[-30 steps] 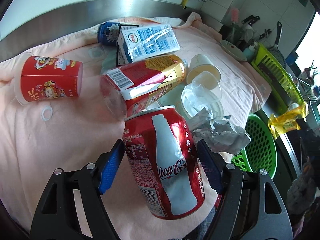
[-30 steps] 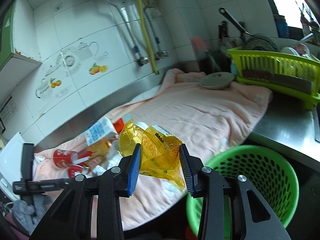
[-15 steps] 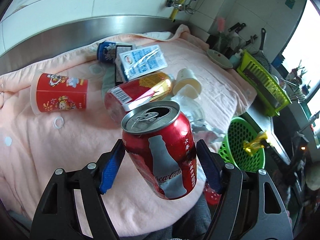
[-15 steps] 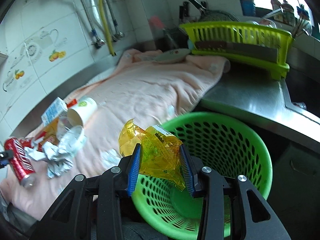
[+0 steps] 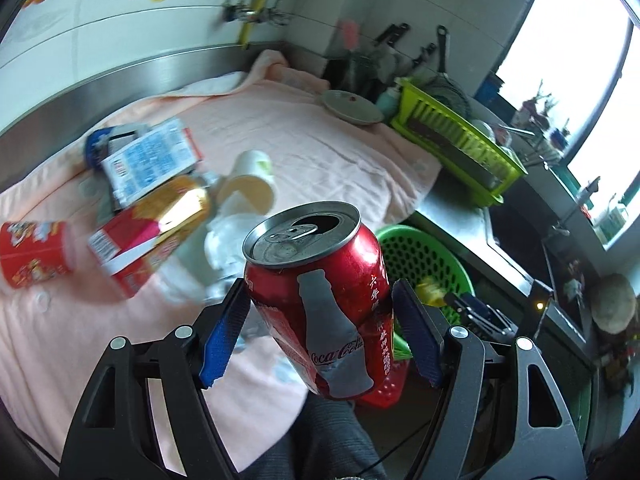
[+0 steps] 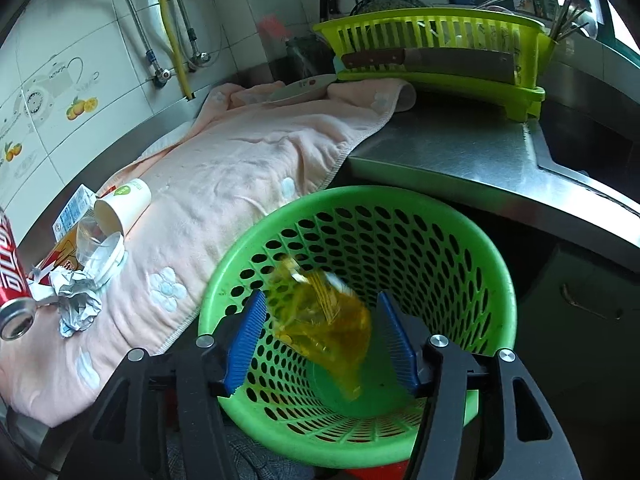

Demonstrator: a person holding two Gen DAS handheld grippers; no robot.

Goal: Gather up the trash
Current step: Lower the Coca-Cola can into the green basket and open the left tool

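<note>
My left gripper (image 5: 320, 320) is shut on a red Coca-Cola can (image 5: 320, 292), held in the air above the pink towel (image 5: 312, 152); the can also shows at the left edge of the right wrist view (image 6: 12, 276). My right gripper (image 6: 320, 336) is open over the green basket (image 6: 472, 240). A yellow wrapper (image 6: 320, 316), blurred, is between the jaws and falling into the basket. The basket also shows in the left wrist view (image 5: 424, 256). On the towel lie a milk carton (image 5: 148, 160), a red and gold bottle (image 5: 152, 224), a red cup (image 5: 32, 252), a paper cup (image 5: 252, 188) and crumpled paper (image 6: 80, 300).
A lime dish rack (image 6: 440, 52) with a cleaver stands on the steel counter (image 6: 460, 152) to the right. A plate (image 5: 352, 106) rests at the towel's far end. Pipes run up the tiled wall (image 6: 100, 52). A red object (image 5: 384, 384) sits below the basket.
My right gripper has opened and let go of the yellow wrapper, which drops into the basket. My left gripper has lifted the can higher and swung toward the basket.
</note>
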